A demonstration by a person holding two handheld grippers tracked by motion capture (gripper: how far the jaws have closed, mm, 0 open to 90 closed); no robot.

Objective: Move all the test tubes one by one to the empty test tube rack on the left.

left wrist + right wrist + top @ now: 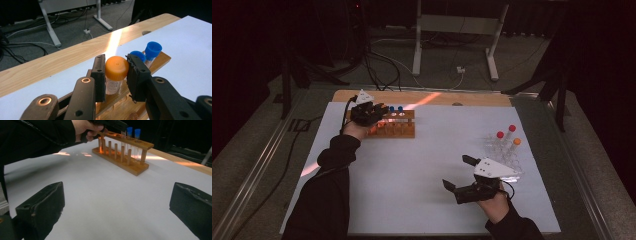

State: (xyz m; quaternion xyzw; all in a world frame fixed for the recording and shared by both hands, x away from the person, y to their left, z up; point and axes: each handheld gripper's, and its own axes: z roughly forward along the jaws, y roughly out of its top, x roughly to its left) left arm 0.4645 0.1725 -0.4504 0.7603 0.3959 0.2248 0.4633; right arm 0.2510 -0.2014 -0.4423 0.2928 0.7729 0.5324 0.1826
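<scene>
A: State of the left gripper (pixel 116 75)?
B: Its jaws pinched the orange-capped tube (pixel 115 73) by the cap, one pad on each side. The tube stood upright in the wooden rack (pixel 394 127), at the far left of the white mat (pixel 412 170), next to two blue-capped tubes (pixel 150 51).
A: And the right gripper (pixel 462 175)?
B: Its jaws were spread wide above bare mat, holding nothing, just beside the clear rack (pixel 504 150) with red- and orange-capped tubes.
</scene>
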